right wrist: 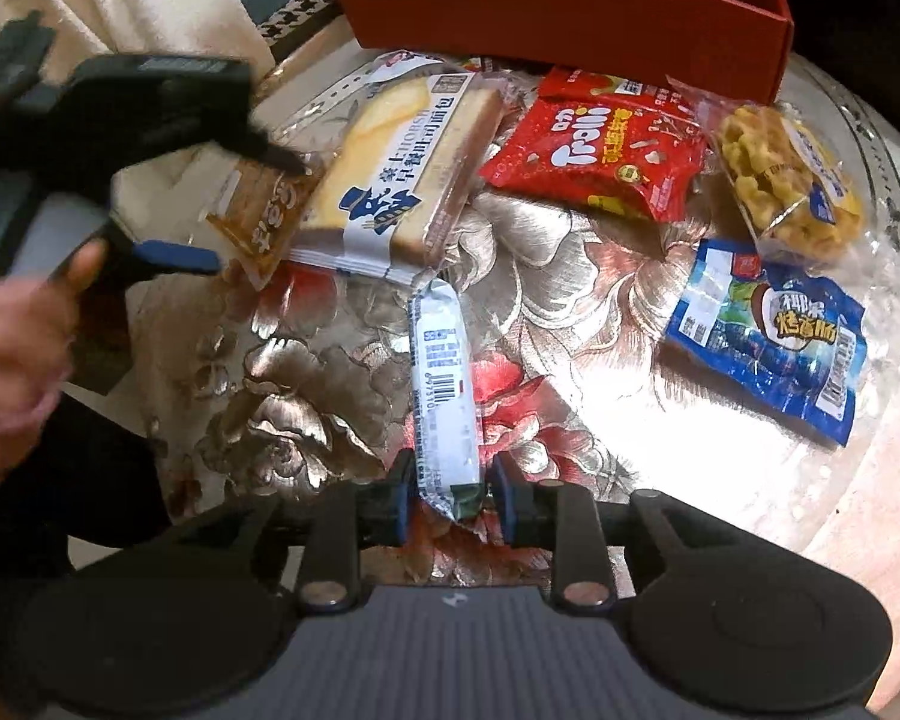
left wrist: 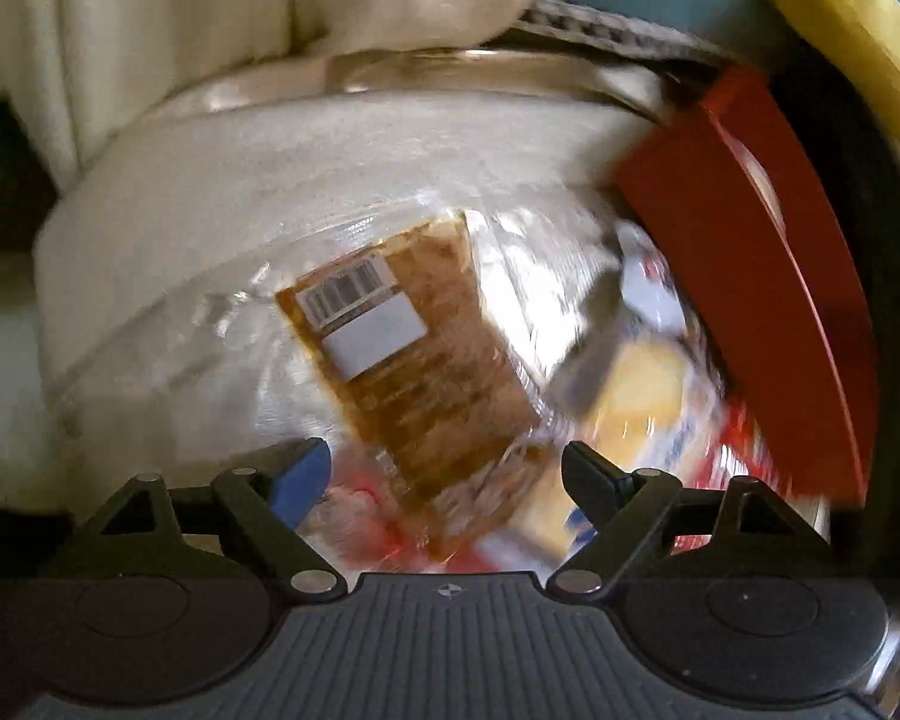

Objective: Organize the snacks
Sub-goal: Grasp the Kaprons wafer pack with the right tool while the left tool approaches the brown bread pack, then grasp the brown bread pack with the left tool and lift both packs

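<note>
The right gripper [right wrist: 449, 501] is clamped on the near end of the slim white barcoded snack packet [right wrist: 444, 384]; its long axis points straight ahead toward the red cardboard box [right wrist: 570, 6]; the left gripper [right wrist: 234, 213], jaws apart, straddles the brown clear-wrapped snack [right wrist: 264, 210] on the surface [right wrist: 570, 276].

Red box [right wrist: 570, 6]; blue packet [right wrist: 768, 336]; silver-floral tablecloth [right wrist: 306, 396].

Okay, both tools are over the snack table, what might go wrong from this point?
1. The right tool has only the end of the white stick packet between its pads, so the packet may droop or slip if lifted.
2. The left tool stands open around the brown snack packet, which leans against the bread packet; closing could catch or nudge the bread too.
</note>
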Available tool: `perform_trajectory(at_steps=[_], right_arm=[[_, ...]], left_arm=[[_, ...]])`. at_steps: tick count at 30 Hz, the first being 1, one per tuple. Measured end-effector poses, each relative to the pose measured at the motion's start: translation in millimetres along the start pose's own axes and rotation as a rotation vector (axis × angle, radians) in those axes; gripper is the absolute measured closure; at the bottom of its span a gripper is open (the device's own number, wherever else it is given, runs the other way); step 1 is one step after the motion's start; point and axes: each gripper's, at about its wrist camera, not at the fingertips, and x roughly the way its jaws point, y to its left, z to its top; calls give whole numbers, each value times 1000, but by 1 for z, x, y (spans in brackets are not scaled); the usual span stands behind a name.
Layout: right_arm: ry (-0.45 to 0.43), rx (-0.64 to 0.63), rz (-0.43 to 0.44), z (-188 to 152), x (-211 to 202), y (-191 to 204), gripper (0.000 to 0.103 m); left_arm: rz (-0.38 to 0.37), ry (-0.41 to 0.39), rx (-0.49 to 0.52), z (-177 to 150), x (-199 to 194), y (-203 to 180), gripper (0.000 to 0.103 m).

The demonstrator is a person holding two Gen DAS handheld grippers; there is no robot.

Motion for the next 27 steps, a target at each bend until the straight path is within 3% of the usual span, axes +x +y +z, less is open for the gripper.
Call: perform_trajectory(at_steps=[5,8,12,14,19,20,23,27], right_arm=[[0,-8,1,-1,0,1,79],[-1,-8,-13,-3,-3,-1,78],[-23,1,-49,-7,-11,-10,70],[-31,15,-51,-8,-14,-15,69],[-24,13,-58,-10,-15,-14,68],[-24,12,-61,-10,-14,-13,67],[-19,20,-64,-10,-13,-14,64],[-24,39,-72,-5,-12,-17,58]], left_arm=[[93,-35,-129,1,12,-15,4],[138,-65,-112,4,16,-22,11],[121,-65,53,-2,8,-17,28],[116,-58,144,-7,4,-6,30],[157,0,523,-42,-4,2,29],[153,-2,554,-46,-6,4,28],[87,14,521,-43,-10,11,19],[108,-43,358,-31,-5,15,10]])
